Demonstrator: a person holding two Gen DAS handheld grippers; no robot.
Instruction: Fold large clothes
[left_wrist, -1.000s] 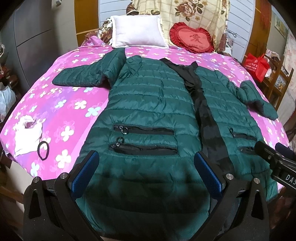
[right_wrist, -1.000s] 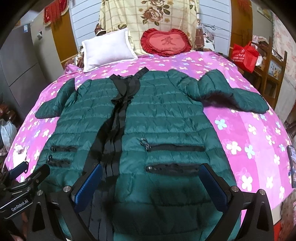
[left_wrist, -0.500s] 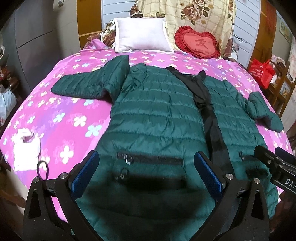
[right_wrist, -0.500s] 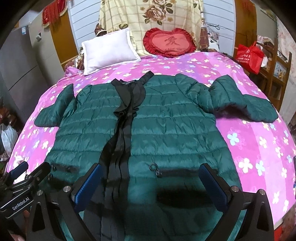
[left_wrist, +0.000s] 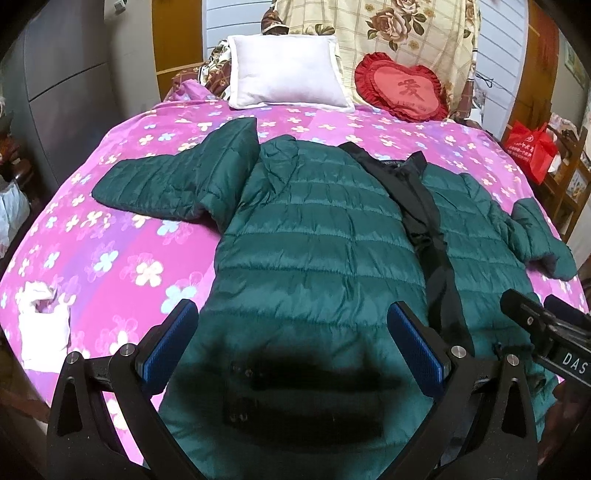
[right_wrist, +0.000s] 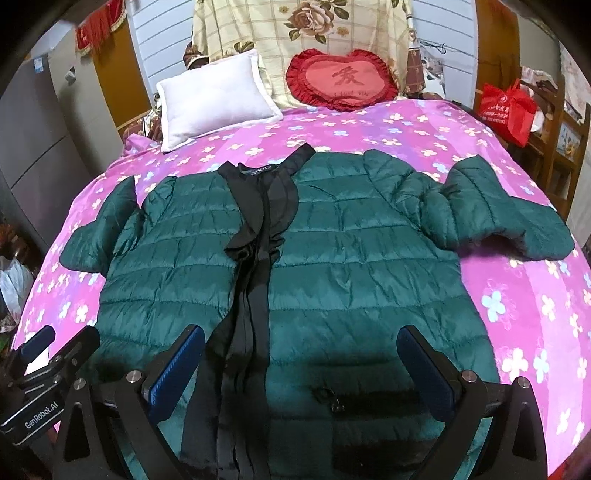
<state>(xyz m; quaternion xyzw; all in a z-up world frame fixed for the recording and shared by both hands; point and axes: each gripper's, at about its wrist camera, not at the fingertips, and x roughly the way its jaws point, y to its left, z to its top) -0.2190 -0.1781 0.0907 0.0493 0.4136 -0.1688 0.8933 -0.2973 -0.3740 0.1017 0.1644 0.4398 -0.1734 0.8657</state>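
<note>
A dark green quilted jacket (left_wrist: 317, 236) with a black front band lies face up, spread flat on the pink flowered bed (left_wrist: 110, 258); it also shows in the right wrist view (right_wrist: 354, 266). Its left sleeve (left_wrist: 173, 177) and right sleeve (right_wrist: 495, 218) lie out to the sides. My left gripper (left_wrist: 291, 347) is open and empty, above the jacket's lower left panel near the pocket zips. My right gripper (right_wrist: 299, 369) is open and empty, above the lower right panel beside the black band (right_wrist: 251, 280).
A white pillow (left_wrist: 284, 74) and a red heart cushion (left_wrist: 402, 92) lie at the head of the bed. A white cloth (left_wrist: 44, 325) lies at the bed's left edge. A red bag (right_wrist: 506, 107) and wooden furniture stand at the right. Grey cabinets stand left.
Both grippers have moved forward over the jacket toward the head of the bed; the pocket zips now sit low, between the fingers. Both stay open.
</note>
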